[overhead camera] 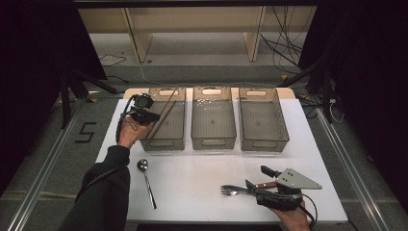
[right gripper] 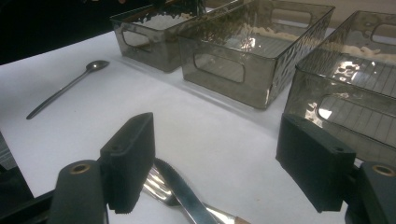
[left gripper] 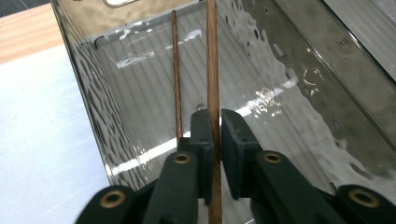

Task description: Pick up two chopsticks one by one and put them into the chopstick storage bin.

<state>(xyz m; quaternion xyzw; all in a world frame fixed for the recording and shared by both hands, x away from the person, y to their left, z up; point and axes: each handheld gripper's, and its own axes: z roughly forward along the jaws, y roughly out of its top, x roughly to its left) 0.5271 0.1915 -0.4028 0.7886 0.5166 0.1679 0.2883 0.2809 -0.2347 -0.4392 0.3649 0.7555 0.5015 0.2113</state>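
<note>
My left gripper (overhead camera: 144, 114) hangs over the near left corner of the left bin (overhead camera: 162, 145). A wooden chopstick (left gripper: 212, 56) runs between its jaws and slants down into the bin. A thin gap shows beside the right pad, so the jaws stand slightly open around it. A second chopstick (left gripper: 176, 70) leans inside the same bin (left gripper: 88, 93). At the front right, my right gripper (overhead camera: 256, 177) rests low with its jaws wide apart (right gripper: 217, 140). Under it lie a fork (overhead camera: 231, 191) and a knife (right gripper: 184, 196) on the white table.
Three smoky clear bins stand in a row at the back: left, middle (overhead camera: 213, 142) and right (overhead camera: 263, 144). A spoon (overhead camera: 146, 183) lies on the table's front left (right gripper: 65, 88). The white tabletop (overhead camera: 202, 168) ends close behind the bins.
</note>
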